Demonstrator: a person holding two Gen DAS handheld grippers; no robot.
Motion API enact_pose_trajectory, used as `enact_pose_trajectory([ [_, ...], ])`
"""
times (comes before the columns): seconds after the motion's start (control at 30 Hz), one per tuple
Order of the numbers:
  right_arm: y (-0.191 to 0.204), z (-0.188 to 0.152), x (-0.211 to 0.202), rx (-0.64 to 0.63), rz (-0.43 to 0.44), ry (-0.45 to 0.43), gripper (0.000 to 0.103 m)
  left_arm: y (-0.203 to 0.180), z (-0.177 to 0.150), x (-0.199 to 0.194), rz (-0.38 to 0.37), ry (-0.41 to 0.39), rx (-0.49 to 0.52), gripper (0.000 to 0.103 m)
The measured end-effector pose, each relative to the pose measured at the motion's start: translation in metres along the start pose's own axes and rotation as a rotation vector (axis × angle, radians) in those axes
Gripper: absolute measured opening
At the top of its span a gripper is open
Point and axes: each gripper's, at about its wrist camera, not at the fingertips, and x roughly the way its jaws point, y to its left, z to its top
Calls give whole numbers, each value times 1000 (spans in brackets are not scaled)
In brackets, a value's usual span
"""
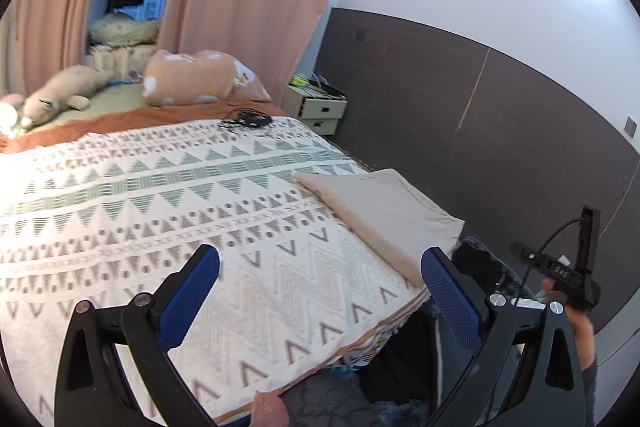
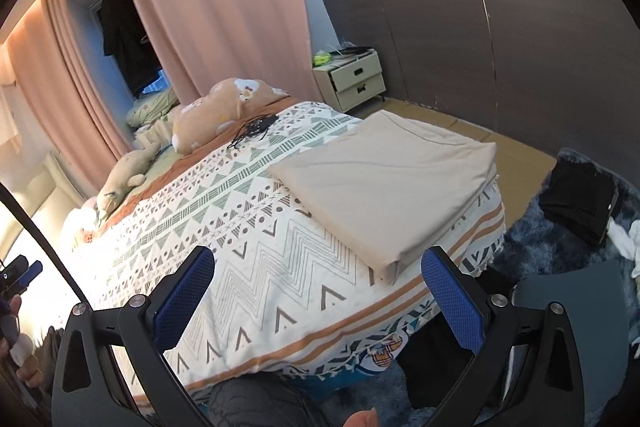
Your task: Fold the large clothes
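A beige cloth (image 2: 384, 183) lies folded into a flat rectangle on the near right corner of the bed; it also shows in the left wrist view (image 1: 384, 211). My left gripper (image 1: 320, 267) is open and empty, held above the patterned bedspread (image 1: 160, 195) to the left of the cloth. My right gripper (image 2: 318, 267) is open and empty, just in front of the cloth's near corner, above the bedspread (image 2: 240, 227). The right gripper's body also shows at the right edge of the left wrist view (image 1: 576, 267).
A plush pillow (image 1: 200, 79), a stuffed animal (image 1: 60, 95) and a black cable (image 1: 248, 119) lie at the bed's far end. A nightstand (image 2: 352, 79) stands by the pink curtain (image 2: 216, 7). Dark clothes (image 2: 580, 199) lie on the blue rug at right.
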Motion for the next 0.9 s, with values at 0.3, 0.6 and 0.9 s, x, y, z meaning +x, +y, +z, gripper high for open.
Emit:
enact_pose_trajectory([
  [0.3, 18, -28, -38, -74, 9, -43, 103, 24, -37, -67, 111, -75, 9, 103],
  [0.6, 30, -72, -59, -130, 33, -76, 103, 41, -78, -110, 207, -102, -6, 103],
  [0.9, 36, -114, -73, -177, 72, -65, 103, 37, -127, -150, 250, -133, -34, 103],
])
